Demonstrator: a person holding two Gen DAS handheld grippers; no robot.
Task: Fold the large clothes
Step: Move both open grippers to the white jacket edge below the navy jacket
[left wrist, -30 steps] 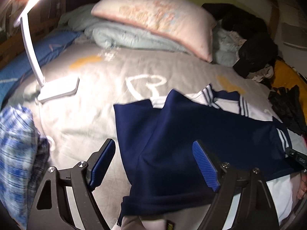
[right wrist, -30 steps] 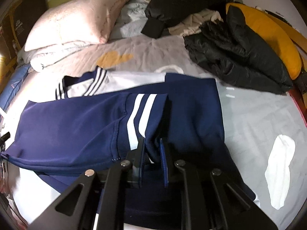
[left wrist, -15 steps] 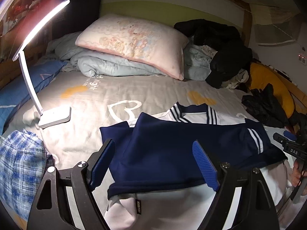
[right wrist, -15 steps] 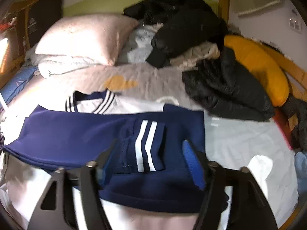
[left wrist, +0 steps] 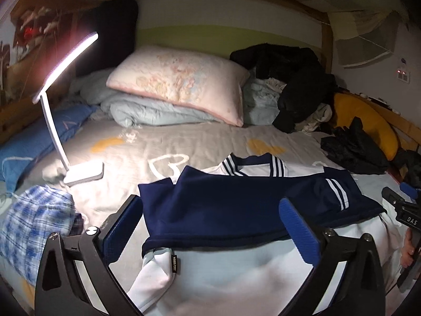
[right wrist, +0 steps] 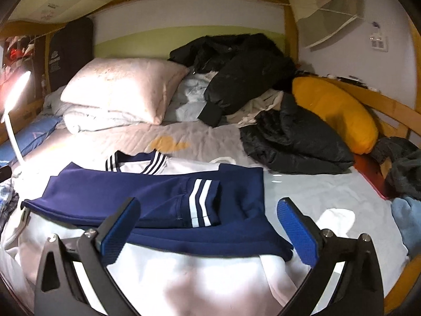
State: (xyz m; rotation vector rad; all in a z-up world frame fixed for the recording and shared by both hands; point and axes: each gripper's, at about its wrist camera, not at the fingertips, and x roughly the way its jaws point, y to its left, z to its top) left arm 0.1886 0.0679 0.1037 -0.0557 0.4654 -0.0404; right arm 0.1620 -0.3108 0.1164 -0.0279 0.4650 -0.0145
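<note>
Jacket [left wrist: 236, 210] in navy and white lies flat on the bed [left wrist: 184, 142], long axis crosswise with sleeves folded in, its white hem nearest both the left gripper [left wrist: 210, 226] and right gripper [right wrist: 208, 226] — jaws wide apart, empty, equally near.

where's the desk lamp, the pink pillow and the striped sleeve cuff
desk lamp [left wrist: 85, 171], left wrist view, on its flat white base on the bed
pink pillow [left wrist: 179, 84], left wrist view, middle of its top face
striped sleeve cuff [right wrist: 201, 202], right wrist view, on the two white stripes of the navy sleeve
</note>
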